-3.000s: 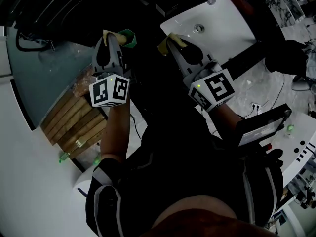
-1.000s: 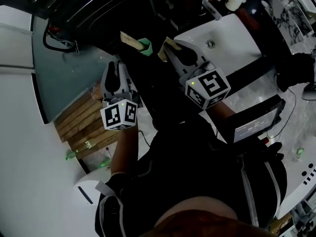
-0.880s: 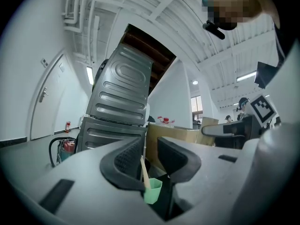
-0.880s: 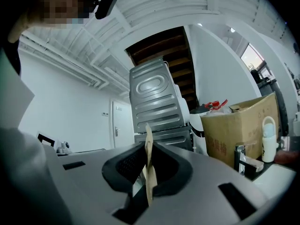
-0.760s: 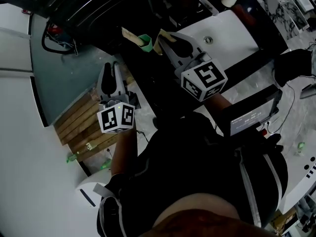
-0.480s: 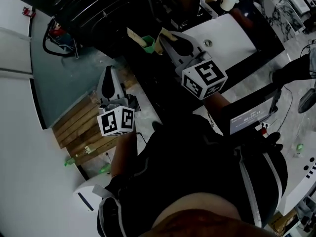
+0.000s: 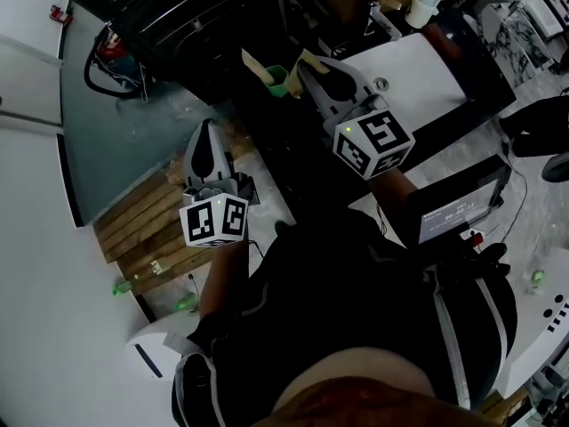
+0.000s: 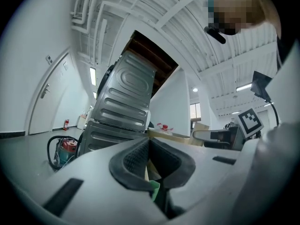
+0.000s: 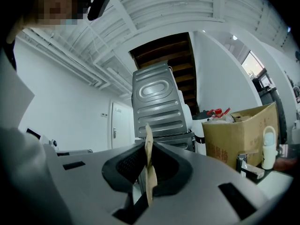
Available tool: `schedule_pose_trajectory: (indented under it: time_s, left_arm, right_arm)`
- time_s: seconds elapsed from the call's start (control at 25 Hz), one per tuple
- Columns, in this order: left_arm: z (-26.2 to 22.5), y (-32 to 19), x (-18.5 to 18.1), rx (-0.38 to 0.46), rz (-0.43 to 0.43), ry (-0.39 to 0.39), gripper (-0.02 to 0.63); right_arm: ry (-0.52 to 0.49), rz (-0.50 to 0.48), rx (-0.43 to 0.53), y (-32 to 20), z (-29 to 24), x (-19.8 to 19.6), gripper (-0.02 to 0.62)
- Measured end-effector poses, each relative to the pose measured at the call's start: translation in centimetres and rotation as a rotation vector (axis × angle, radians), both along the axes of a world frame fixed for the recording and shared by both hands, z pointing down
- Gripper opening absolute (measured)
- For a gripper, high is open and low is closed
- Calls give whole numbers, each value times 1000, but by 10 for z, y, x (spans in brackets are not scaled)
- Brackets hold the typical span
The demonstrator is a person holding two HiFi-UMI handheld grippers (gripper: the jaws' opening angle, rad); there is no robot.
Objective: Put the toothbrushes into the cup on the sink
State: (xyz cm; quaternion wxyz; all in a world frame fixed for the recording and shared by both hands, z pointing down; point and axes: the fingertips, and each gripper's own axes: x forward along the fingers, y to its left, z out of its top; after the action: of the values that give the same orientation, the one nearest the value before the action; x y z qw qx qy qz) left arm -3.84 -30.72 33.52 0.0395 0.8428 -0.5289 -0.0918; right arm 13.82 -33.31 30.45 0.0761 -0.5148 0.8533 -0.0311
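Note:
My right gripper (image 7: 308,63) is shut on a tan paper toothbrush package (image 9: 149,172), which stands upright between its pads, over the dark counter left of the white sink (image 7: 427,74). A second package, tan and green (image 7: 269,75), rests on that counter just left of the right gripper. My left gripper (image 7: 207,130) hangs lower left of it, apart from it. Its jaws have just been closing and now meet with nothing held between them. A green sliver (image 8: 154,190) shows beyond the slit under the pads. The white cup (image 7: 425,2) stands at the sink's back beside the faucet (image 7: 388,21).
A wooden pallet (image 7: 142,229) lies on the floor under the left gripper. A red vacuum with a hose (image 7: 111,52) and a grey ribbed machine (image 8: 124,107) stand beyond. A cardboard box (image 9: 239,130) sits behind the faucet (image 9: 243,165). A lit screen (image 7: 455,212) is at the right.
The left gripper let go of the tan-and-green package, drew back down-left from it and closed its jaws. The package stays on the counter. The right gripper keeps its grip.

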Motion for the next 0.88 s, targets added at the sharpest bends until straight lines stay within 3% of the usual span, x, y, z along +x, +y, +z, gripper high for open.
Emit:
schedule_pose_trajectory:
  time_s: [0.56,0.88]
  left_arm:
    - [21,14,9,-71,-12,-19,6]
    - [43,2,14,-127,-65,-28,6]
  right_arm:
    - [5,-30,-22,-38,13,-3,46]
    - [19,-71,-50,-90,39,-10,46]
